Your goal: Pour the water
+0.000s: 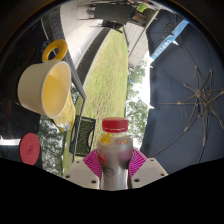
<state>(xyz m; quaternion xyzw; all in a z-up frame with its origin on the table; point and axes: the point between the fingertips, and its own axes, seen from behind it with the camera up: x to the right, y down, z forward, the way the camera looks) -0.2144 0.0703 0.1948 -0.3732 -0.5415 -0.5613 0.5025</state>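
Observation:
A clear plastic bottle (115, 155) with a red cap and a yellow band under the cap stands upright between my fingers. My gripper (115, 163) is shut on the bottle, and both pink pads (93, 163) press its sides. A yellow mug (45, 86) with a ring handle at its top sits beyond the fingers on the left, tilted in view, its opening facing me. The bottle's lower part is hidden below my fingers.
A red round lid (29, 148) lies left of the fingers on a pale ledge. A dark box with a label (84, 136) stands just behind the bottle. A wooden surface (108, 80) stretches ahead. An open dark umbrella (185, 100) fills the right side.

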